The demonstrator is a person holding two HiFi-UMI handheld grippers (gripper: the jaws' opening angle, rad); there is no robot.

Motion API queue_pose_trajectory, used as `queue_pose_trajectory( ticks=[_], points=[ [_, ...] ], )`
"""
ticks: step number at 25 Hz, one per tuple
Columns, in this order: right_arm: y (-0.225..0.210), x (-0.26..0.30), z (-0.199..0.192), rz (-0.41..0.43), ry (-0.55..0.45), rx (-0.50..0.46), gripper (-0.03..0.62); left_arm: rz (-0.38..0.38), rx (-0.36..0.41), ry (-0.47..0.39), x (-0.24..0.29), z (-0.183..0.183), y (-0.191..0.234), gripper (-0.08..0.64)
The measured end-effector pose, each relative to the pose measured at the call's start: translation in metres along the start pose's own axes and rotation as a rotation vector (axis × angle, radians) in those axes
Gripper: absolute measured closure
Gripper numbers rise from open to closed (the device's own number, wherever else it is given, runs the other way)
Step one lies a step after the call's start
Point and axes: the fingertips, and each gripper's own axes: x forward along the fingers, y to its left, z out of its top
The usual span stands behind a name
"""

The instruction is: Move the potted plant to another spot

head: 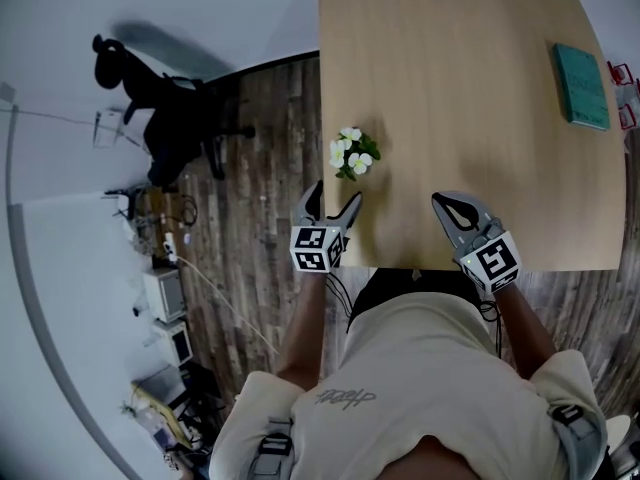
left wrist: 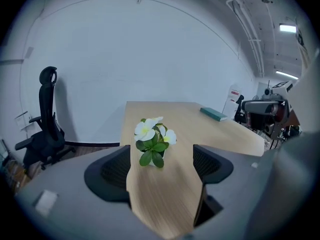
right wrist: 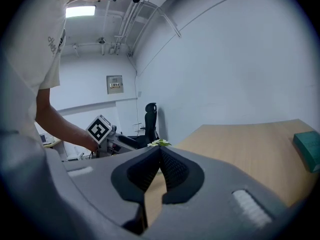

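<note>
The potted plant (head: 352, 154) stands upright near the table's (head: 460, 108) left edge, straight ahead of the left gripper (head: 336, 194) — jaws apart, nothing between them — while the right gripper (head: 445, 204), jaws together, is farther off.

A light wooden table (head: 470, 138) fills the upper right of the head view; a teal book (head: 581, 85) lies flat on it near its far right corner; 2 small red-and-white items (head: 620, 71) show just beyond the table's right edge, too small to identify. Left of the table runs a dark wood-plank floor (head: 260, 228); a black office chair (head: 170, 108) stands on it at the far left, close to a white wall (left wrist: 150, 49). Nearer, along the left, white boxy devices (head: 165, 293) sit among cables (head: 225, 308). A lit ceiling light (right wrist: 80, 11) and a small wall panel (right wrist: 115, 84) appear in the right gripper view.
</note>
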Motion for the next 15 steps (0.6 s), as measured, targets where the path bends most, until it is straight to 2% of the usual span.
queue_pose_trajectory(
  ticks=[7, 15],
  points=[
    [0.001, 0.014, -0.008, -0.034, 0.015, 0.048, 0.589, -0.01, 0.035, 0.048, 0.039, -0.026, 0.019, 0.137],
    [0.002, 0.02, -0.025, -0.048, 0.08, 0.08, 0.589, -0.036, 0.057, 0.065, 0.081, -0.036, 0.019, 0.129]
  ],
)
